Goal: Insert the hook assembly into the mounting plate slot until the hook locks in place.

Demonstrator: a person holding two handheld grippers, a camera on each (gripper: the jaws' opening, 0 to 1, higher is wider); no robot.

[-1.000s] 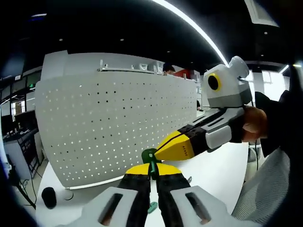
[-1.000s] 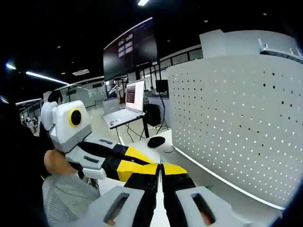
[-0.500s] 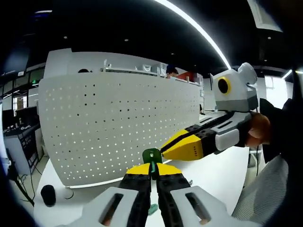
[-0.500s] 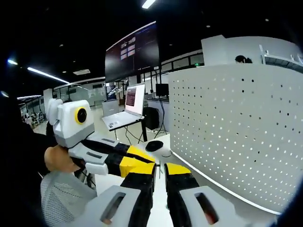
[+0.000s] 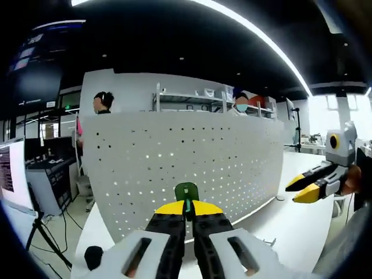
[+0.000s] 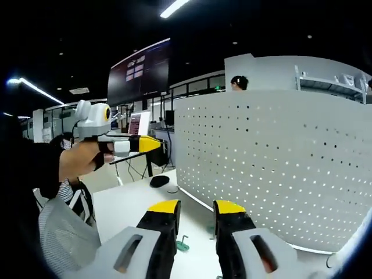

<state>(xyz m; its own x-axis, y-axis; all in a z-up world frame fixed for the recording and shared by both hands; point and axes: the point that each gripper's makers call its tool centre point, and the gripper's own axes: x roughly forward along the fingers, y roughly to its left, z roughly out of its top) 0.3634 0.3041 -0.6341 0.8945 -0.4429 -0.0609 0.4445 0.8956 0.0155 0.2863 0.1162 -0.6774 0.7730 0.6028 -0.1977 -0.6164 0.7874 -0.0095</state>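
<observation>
The green hook (image 5: pixel 186 192) sits pinched between the closed jaws of our left gripper (image 5: pixel 186 210), its rounded head poking up above the yellow tips, held in the air in front of the white pegboard (image 5: pixel 192 163) and not yet touching it. A second ago our right gripper (image 5: pixel 308 187) was pressed right up against the hook, tip to tip with the left; now it has pulled well away to the side. In the right gripper view that gripper (image 6: pixel 195 210) stands with its jaws parted and nothing between them, where earlier they were closed together. So we judge the handover finished: the left alone carries the hook, and the insertion into a slot of the board is still to do.

On the white table (image 6: pixel 133 203) below the right gripper lies a small green piece (image 6: pixel 181 244), possibly another hook part; we cannot tell. Behind the board, people (image 5: pixel 102 103) stand in the room.
</observation>
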